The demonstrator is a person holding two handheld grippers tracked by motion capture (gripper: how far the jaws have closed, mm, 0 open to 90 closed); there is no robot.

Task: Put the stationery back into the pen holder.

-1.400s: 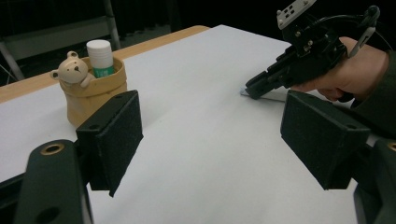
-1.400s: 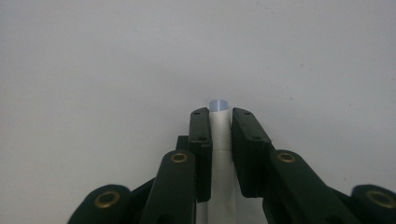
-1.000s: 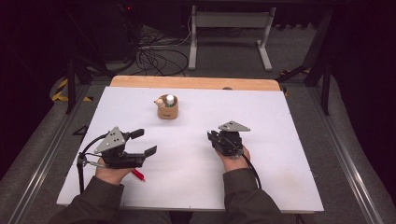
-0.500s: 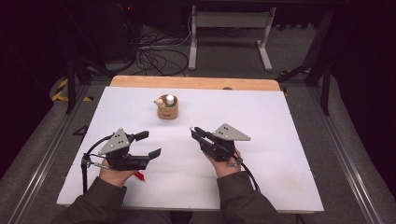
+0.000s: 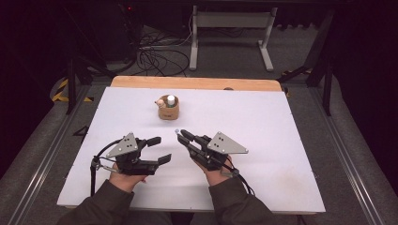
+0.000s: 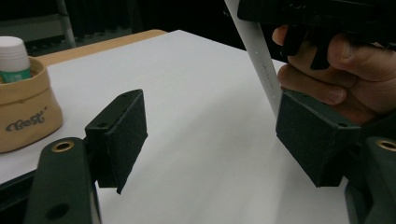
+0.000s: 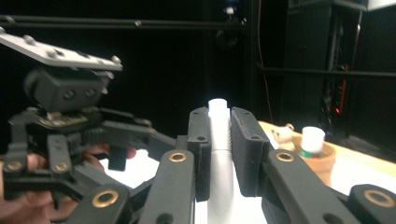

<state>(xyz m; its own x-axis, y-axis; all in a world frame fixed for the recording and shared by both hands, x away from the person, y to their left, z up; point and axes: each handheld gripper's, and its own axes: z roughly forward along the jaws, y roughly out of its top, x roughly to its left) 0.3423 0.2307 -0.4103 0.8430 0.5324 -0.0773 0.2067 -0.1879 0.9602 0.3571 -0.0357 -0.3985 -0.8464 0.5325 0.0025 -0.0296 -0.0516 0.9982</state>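
The right gripper (image 5: 179, 135) is clamping a slim white pen (image 7: 218, 154), its two black jaws pressing on the barrel from both sides in the right gripper view, with the pen's rounded white end poking out just above the pads. In the high view that tip is showing as a small pale dot at the front of the jaws, well short of the tan cloth pouch (image 5: 168, 110) and on the person's side of it. The pen is lying along the line of the jaws and pointing up and away from the hand.

The left gripper (image 5: 158, 150) is standing with its jaws apart and holding nothing; they have just been closing a little, and between them is bare white table (image 5: 263, 117). In the left gripper view the pen (image 6: 259, 60) is slanting down across the upper right, its lower part passing behind the pad of the right-hand jaw; whether it is touching that pad cannot be told. The right hand (image 6: 345, 74) is sitting just beyond it.

The pouch is standing upright towards the far middle of the table, nearer the wooden edge than either gripper, and a white-capped bottle (image 5: 171, 100) is sticking out of it. Both grippers are hovering near each other, on the near side of the pouch, the left one lower and to the left of the pen tip.
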